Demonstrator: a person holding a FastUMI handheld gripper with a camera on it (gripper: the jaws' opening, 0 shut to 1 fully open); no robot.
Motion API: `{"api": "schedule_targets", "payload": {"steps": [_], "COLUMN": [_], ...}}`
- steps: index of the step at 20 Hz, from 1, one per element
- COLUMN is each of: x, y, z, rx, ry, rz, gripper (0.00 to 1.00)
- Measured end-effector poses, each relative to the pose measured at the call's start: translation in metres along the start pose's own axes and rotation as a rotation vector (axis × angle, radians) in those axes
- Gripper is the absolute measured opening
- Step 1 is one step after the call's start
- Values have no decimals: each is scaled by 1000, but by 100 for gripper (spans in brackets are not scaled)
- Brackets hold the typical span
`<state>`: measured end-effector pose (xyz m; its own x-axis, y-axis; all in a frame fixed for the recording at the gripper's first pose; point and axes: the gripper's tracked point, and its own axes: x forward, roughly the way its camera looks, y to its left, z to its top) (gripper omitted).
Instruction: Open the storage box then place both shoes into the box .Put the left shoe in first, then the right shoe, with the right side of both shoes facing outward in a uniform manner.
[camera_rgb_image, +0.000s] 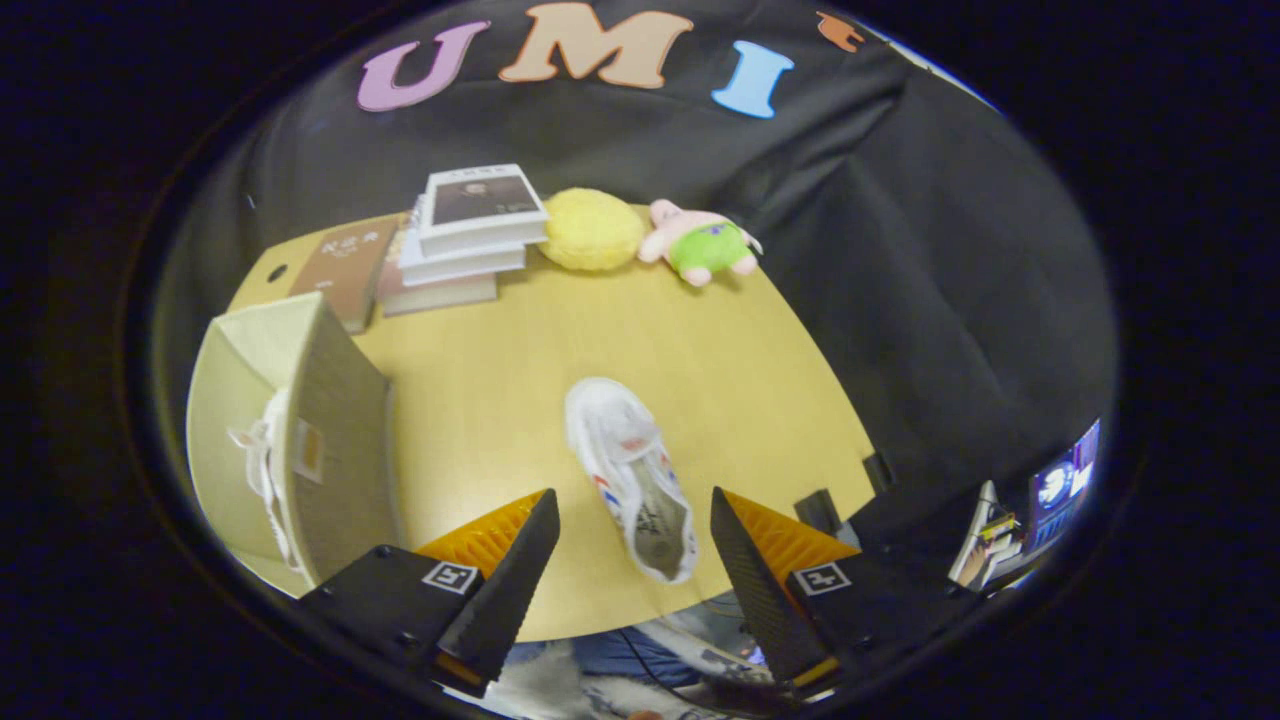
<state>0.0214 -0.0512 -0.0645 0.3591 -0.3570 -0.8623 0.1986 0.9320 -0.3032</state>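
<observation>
One fisheye camera rides on the gripper (633, 520) and looks forward along its two spread fingers, tilted steeply down at the tabletop (720, 340) from above its near edge. A white shoe (632, 470) lies close below, between and just ahead of the fingertips. The view reaches across the whole wooden surface to its far edge, where stacked books (470, 235) and two plush toys (640, 235) sit against the black cloth wall. An open storage box (300, 440) stands near the left edge.
</observation>
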Motion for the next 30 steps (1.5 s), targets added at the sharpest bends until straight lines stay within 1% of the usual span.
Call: {"api": "schedule_targets", "payload": {"steps": [2,4,8,11,14,16,20,22,24,28,30], "x": [21,39,77,101,118,126,142,149,150,149,148], "y": [-17,-24,-27,-17,-13,-10,12,17,27,30,30], "z": [-15,-25,-46,-43,-33,-29,-12,-13,-17,-22,-23], "rx": [9,15,-44,-71,-125,-158,-136,-131,-80,54,80], "ry": [57,99,192,209,204,203,153,163,189,213,201], "rz": [-35,-30,-33,2,17,38,137,153,196,185,189], "gripper": [98,98,98,98,98,94,72,61,50,28,27]}}
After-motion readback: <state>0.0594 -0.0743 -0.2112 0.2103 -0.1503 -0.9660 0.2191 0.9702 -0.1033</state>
